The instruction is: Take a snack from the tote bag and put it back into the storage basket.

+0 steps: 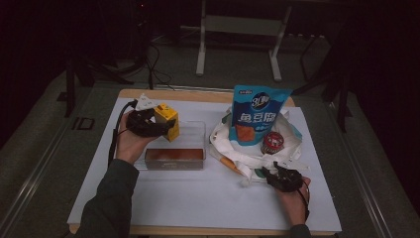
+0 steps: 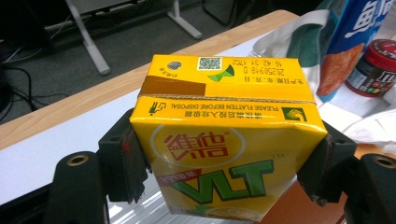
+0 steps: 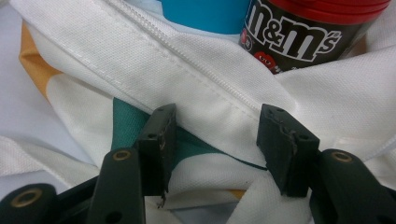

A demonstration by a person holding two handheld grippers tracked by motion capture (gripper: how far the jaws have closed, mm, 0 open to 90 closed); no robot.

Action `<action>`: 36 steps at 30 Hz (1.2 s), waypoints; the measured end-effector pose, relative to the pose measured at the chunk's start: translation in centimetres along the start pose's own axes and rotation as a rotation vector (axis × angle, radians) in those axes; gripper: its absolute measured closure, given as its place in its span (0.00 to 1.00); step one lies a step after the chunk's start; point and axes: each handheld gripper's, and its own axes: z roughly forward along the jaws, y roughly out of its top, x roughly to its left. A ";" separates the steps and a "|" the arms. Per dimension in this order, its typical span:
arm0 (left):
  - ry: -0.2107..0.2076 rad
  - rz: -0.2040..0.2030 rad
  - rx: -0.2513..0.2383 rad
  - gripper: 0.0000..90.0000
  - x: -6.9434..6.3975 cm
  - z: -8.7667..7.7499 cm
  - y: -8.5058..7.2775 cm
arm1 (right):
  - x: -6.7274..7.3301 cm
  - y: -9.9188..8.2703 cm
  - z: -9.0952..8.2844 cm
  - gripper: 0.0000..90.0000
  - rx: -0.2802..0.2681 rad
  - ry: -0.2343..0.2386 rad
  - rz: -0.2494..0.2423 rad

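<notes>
Lemon tea carton [image 2: 227, 140], yellow, marked "VLT" and "PLEASE FLATTEN BEFORE DISPOSAL", is sitting clamped between the left gripper [image 1: 148, 124] jaws above the far left of the clear plastic tray [image 1: 190, 144]; squeezing harder is risking a crushed pack, and a loose hold a drop. Right gripper [image 1: 280, 177], jaws standing part-open over the white tote bag [image 3: 196, 79] hem without pinching it, is risking snagging fabric and toppling the M&M's jar [image 1: 272, 143] or the blue snack pouch [image 1: 255, 116].
</notes>
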 end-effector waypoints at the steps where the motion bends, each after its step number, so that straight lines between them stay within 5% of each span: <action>1: 0.004 -0.004 0.000 0.31 0.2 -0.1 -0.1 | 0.0 0.0 0.0 0.52 0.000 0.000 0.000; 10: 0.050 -0.059 0.004 0.31 1.5 -0.3 -1.1 | 0.0 0.0 0.0 0.52 0.000 -0.001 -0.001; 36: 0.117 -0.094 0.063 0.31 3.0 0.9 -4.8 | 0.0 0.0 0.0 0.52 -0.001 -0.002 -0.001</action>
